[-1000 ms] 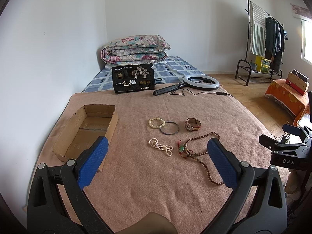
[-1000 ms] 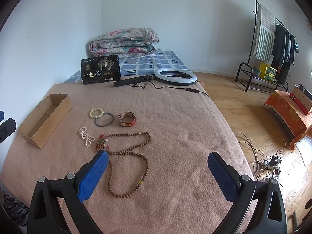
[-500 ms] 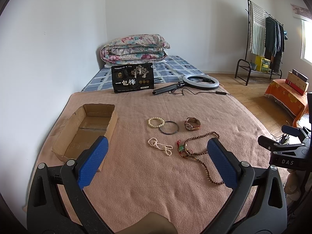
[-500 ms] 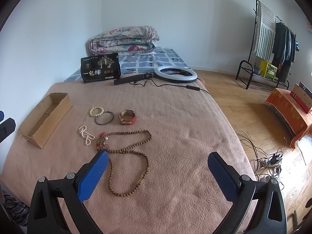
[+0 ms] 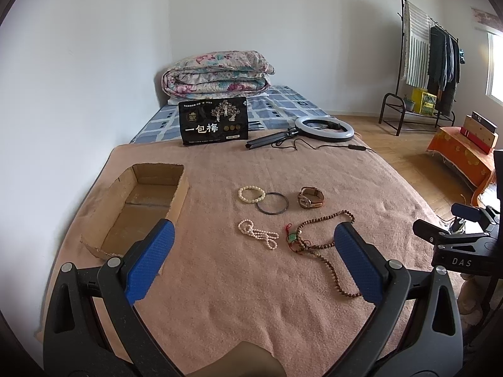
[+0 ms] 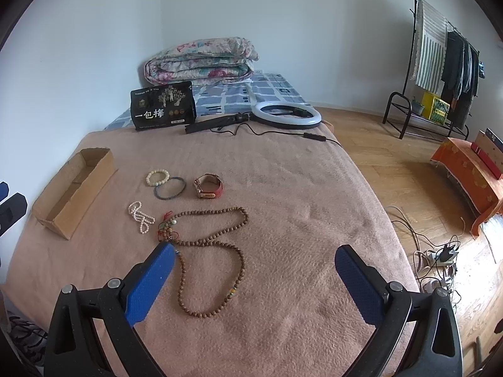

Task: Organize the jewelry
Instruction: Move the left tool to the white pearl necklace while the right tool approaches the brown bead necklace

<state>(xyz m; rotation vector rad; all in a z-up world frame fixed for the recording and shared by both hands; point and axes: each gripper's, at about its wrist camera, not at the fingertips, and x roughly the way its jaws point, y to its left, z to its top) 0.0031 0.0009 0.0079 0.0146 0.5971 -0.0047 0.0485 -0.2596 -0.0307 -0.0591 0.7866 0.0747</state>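
Observation:
Jewelry lies on a pink blanket: a cream bead bracelet [image 5: 251,194], a dark bangle [image 5: 272,203], a watch [image 5: 310,197], a white pearl strand [image 5: 257,234] and a long brown bead necklace [image 5: 317,242] with a green pendant. An open cardboard box [image 5: 141,204] sits to their left. My left gripper [image 5: 254,253] is open and empty, short of the jewelry. My right gripper [image 6: 254,270] is open and empty, its left finger beside the necklace [image 6: 213,248]. The right wrist view also shows the bracelet [image 6: 157,177], bangle [image 6: 169,188], watch [image 6: 208,186], pearls [image 6: 140,216] and box [image 6: 74,193].
A black snack bag [image 5: 213,121], a ring light on a folded tripod [image 5: 323,128] with its cable, and a folded quilt [image 5: 217,75] lie at the far end of the bed. A clothes rack [image 6: 440,72], an orange covered table [image 6: 468,172] and floor cables [image 6: 437,254] are on the right.
Both grippers have drifted slightly forward and stay open. The jewelry and box have not moved.

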